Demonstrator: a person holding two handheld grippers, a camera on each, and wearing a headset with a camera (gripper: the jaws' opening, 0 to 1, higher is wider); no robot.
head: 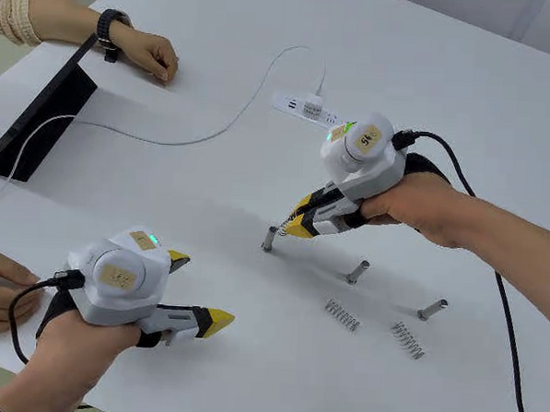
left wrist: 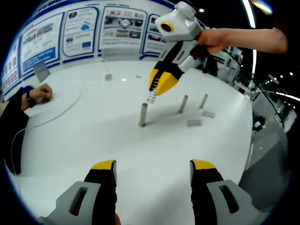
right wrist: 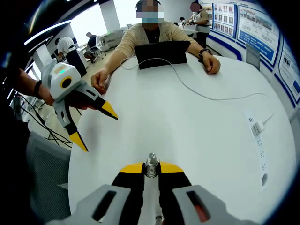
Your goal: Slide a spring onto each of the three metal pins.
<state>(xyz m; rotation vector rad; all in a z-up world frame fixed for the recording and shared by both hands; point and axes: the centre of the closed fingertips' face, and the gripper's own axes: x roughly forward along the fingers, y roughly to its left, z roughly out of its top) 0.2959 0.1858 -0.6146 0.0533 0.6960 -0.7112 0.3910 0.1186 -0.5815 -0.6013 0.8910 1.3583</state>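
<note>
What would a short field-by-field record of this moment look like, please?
right gripper: shut on a spring, near the top of the left pin as the head view shows it, not yet on it
left gripper: open, empty, apart from the pins
pins: left pin, middle pin, right pin, all standing and bare
loose springs: two, lying on the table near the right pin

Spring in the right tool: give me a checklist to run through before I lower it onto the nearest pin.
1. Grip: right tool shut on the spring, its end sticking out: ok.
2. Target pin upright and bare: ok.
3. Spring centred over the pin's top: not ok, it sits just off to one side.
4. Left tool open and well away from the pin: ok.
5. Two spare springs lying free on the table: ok.
</note>
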